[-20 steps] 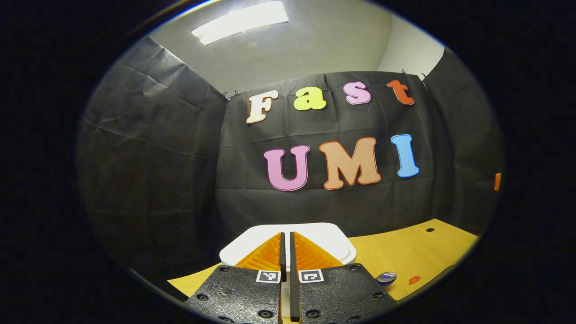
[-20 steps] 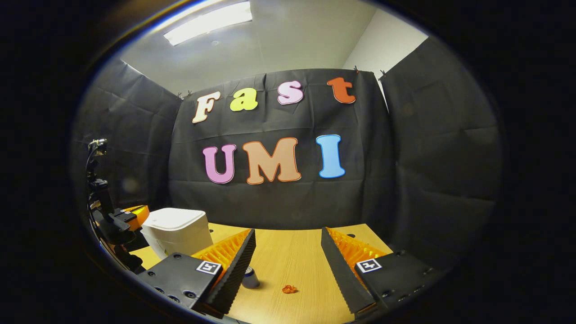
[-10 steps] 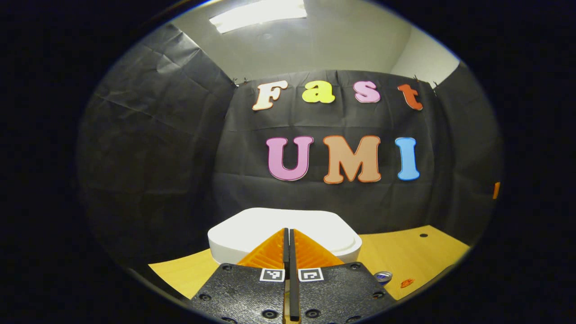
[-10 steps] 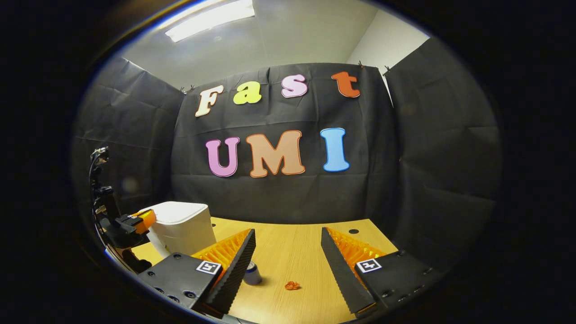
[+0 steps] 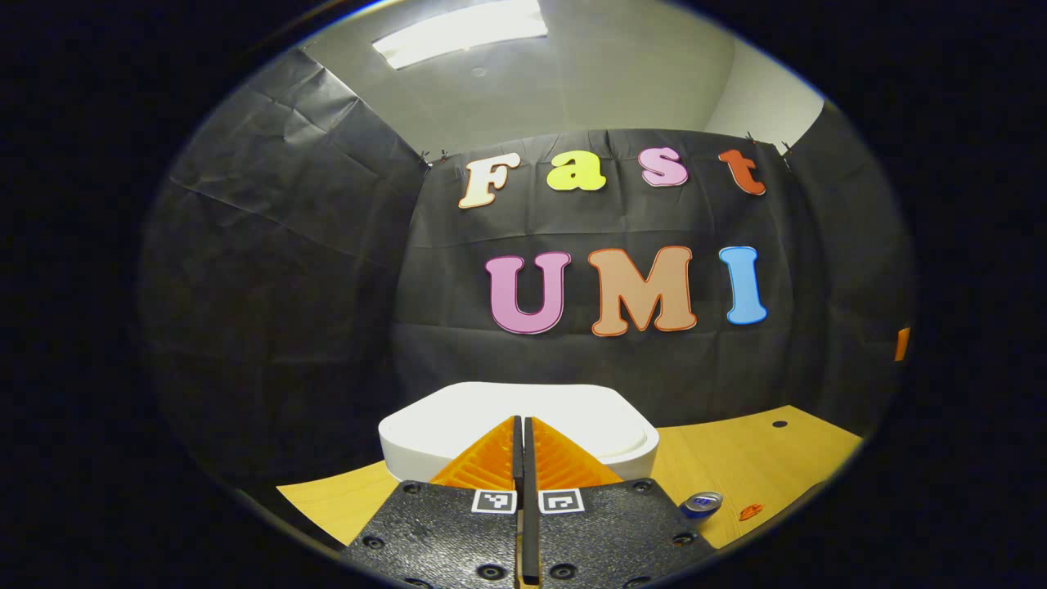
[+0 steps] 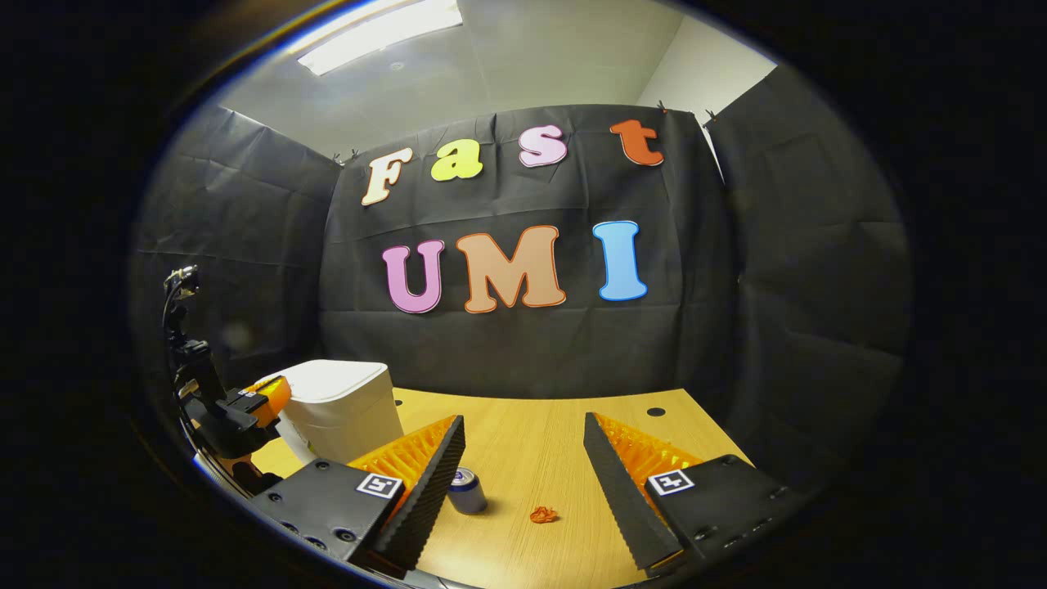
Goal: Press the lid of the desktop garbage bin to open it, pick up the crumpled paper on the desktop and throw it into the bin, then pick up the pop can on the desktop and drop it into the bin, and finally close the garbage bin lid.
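Right now the left gripper [image 5: 523, 425] is sitting with its fingers pressed together, tips over the closed white lid [image 5: 458, 417] of the garbage bin [image 6: 348, 409]. Meanwhile the right gripper [image 6: 523, 433] is hovering above the table [image 6: 532, 442], fingers spread wide, with the pop can [image 6: 468, 491] and crumpled paper [image 6: 542, 514] lying between them.

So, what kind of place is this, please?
Most likely a small recording booth set up in an office-type room: black cloth walls enclose a wooden desktop, with a ceiling light panel above. On the desk stand a white garbage bin, a pop can and crumpled paper.
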### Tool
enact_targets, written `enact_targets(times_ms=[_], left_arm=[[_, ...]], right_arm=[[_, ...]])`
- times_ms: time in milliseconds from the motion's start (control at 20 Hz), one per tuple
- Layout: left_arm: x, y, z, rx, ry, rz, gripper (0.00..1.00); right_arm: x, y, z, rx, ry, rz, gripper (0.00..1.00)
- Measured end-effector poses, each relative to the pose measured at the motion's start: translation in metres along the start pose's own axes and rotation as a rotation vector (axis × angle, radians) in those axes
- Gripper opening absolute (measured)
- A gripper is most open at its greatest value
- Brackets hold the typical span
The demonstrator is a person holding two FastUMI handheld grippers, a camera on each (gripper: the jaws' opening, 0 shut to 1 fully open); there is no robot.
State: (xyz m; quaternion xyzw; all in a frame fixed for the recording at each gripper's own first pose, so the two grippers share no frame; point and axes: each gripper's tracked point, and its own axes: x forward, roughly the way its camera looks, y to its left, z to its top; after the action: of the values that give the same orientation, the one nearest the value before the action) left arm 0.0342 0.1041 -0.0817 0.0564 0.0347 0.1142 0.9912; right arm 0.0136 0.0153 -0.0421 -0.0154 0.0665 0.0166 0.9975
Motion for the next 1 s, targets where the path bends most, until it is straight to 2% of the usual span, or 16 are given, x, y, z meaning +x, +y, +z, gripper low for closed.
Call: enact_targets(times_ms=[250, 500, 700, 1000], left_arm=[[0.006, 0.000, 0.011, 0.185, 0.020, 0.016, 0.00], [0.007, -0.010, 0.051, 0.090, -0.061, -0.002, 0.00], [-0.002, -0.014, 0.067, 0.013, -0.074, -0.026, 0.00], [-0.032, -0.025, 0.066, 0.014, -0.079, -0.079, 0.00]], right_arm=[[0.001, -0.004, -0.005, 0.011, 0.007, -0.003, 0.93], [0.002, -0.011, -0.012, -0.005, 0.020, -0.019, 0.93], [0.007, -0.015, -0.024, -0.025, 0.039, -0.025, 0.93], [0.028, -0.028, -0.049, -0.052, 0.080, -0.031, 0.93]])
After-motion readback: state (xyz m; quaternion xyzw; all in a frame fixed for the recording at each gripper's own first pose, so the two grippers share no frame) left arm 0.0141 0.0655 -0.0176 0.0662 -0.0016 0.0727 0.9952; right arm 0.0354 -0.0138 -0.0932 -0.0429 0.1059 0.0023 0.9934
